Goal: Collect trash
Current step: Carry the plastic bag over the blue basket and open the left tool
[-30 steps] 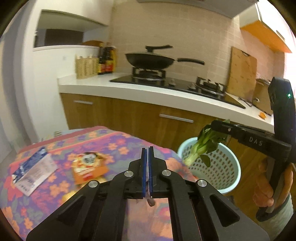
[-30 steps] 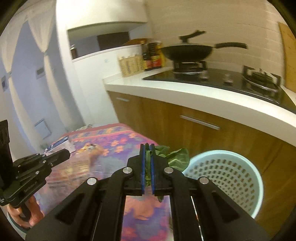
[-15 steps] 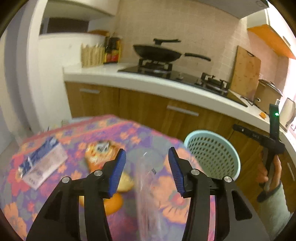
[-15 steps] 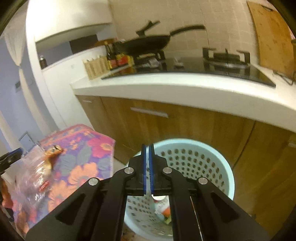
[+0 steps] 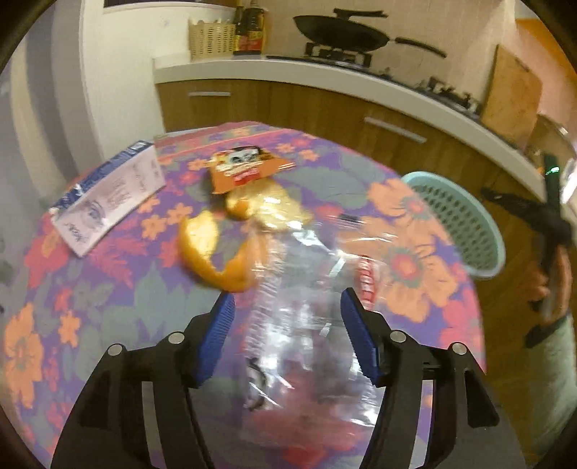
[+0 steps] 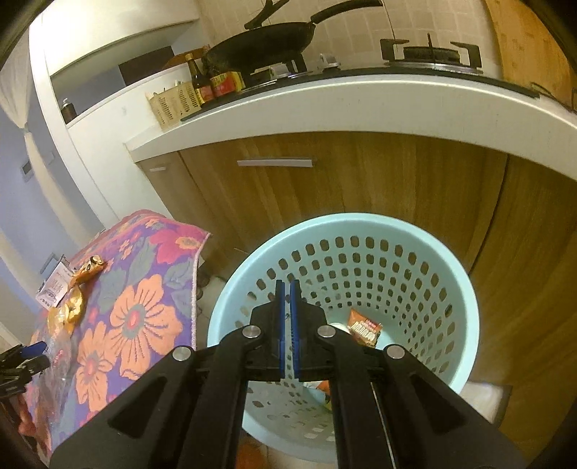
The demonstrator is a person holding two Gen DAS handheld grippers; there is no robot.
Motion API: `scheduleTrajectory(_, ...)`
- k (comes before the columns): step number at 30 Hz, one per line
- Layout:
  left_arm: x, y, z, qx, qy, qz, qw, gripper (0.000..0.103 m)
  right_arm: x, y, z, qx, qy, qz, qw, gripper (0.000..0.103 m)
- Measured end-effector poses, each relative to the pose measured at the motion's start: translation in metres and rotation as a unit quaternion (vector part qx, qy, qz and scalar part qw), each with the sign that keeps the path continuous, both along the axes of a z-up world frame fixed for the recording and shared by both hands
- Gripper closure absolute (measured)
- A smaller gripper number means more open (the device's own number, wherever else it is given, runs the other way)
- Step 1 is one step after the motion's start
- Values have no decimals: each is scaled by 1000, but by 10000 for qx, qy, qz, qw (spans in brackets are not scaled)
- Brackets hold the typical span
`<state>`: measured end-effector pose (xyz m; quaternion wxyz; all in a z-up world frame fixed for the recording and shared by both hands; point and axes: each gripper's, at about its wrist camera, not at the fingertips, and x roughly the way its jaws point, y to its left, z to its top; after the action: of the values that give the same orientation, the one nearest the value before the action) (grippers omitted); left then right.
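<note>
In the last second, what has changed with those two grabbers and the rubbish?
The right gripper swung from the table to over the pale blue perforated basket; the leafy green it held is gone. The left gripper opened and dropped toward the clear crinkled plastic bag. The orange peel, orange snack packet and white-and-blue carton stayed on the flowered tablecloth.

A white countertop (image 6: 360,104) is carried by wooden cabinets (image 6: 360,187); beige wall tiles (image 6: 414,21) are seen behind; warm light is cast.
</note>
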<state>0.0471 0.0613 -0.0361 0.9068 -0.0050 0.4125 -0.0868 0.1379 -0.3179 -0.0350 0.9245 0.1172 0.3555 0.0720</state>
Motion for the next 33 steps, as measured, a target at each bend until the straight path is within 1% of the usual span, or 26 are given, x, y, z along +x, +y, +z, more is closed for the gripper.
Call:
scheduleTrajectory(2,9,2,0,-30,16,39,10000,44,-4,2,1,11,-19,38,10000,102)
scheduleTrajectory(4,21,1,0,-61,99,-41,9999,44,-8,3,4,-9,-55,52,10000,102)
scheduleTrajectory(5,25,-1,-2,-33,204,-65,9998,47,-9,3,5,-12,-61,47,10000,102)
scheduleTrajectory(6,26,-3,-4,14,340,-44,9994,57,-10,2,6,-9,-66,43,10000,102)
scheduleTrajectory(7,27,-5,-7,51,535,10,9986,62,-12,1,7,8,-72,35,10000,102)
scheduleTrajectory(8,24,-5,-8,20,600,26,9982,64,-13,0,8,24,-77,27,10000,102)
scheduleTrajectory(10,15,-6,-10,-60,665,41,9978,63,-15,-4,8,107,-87,26,9999,102)
scheduleTrajectory(13,4,-6,-12,-50,745,146,9971,64,-15,-7,7,217,-80,35,9997,102)
scheduleTrajectory(14,2,-6,-11,-90,769,188,9968,66,-15,-8,6,257,-67,55,9996,102)
scheduleTrajectory(15,1,-7,-11,-133,760,196,9968,82,-15,-8,6,310,-50,90,9995,102)
scheduleTrajectory(16,0,-9,-10,-244,760,132,9967,96,-16,-8,5,322,-48,93,9994,102)
scheduleTrajectory(17,1,-11,-11,-378,805,55,9960,103,-17,-9,6,311,-58,75,9995,102)
scheduleTrajectory(19,2,-15,-15,-501,831,-4,9953,103,-19,-11,7,354,-84,68,9993,102)
scheduleTrajectory(21,1,-23,-13,-525,747,-49,9958,103,-22,-16,9,360,-116,46,9993,102)
scheduleTrajectory(22,1,-27,-9,-710,676,-141,9951,103,-24,-17,10,349,-131,31,9993,102)
scheduleTrajectory(23,1,-31,-6,-807,629,-200,9946,103,-25,-20,11,357,-147,21,9993,102)
scheduleTrajectory(26,4,-46,5,-910,469,-354,9941,103,-28,-26,12,399,-186,-11,9990,102)
scheduleTrajectory(33,21,-75,23,-1136,263,-646,9911,103,-30,-37,5,459,-166,-49,9988,102)
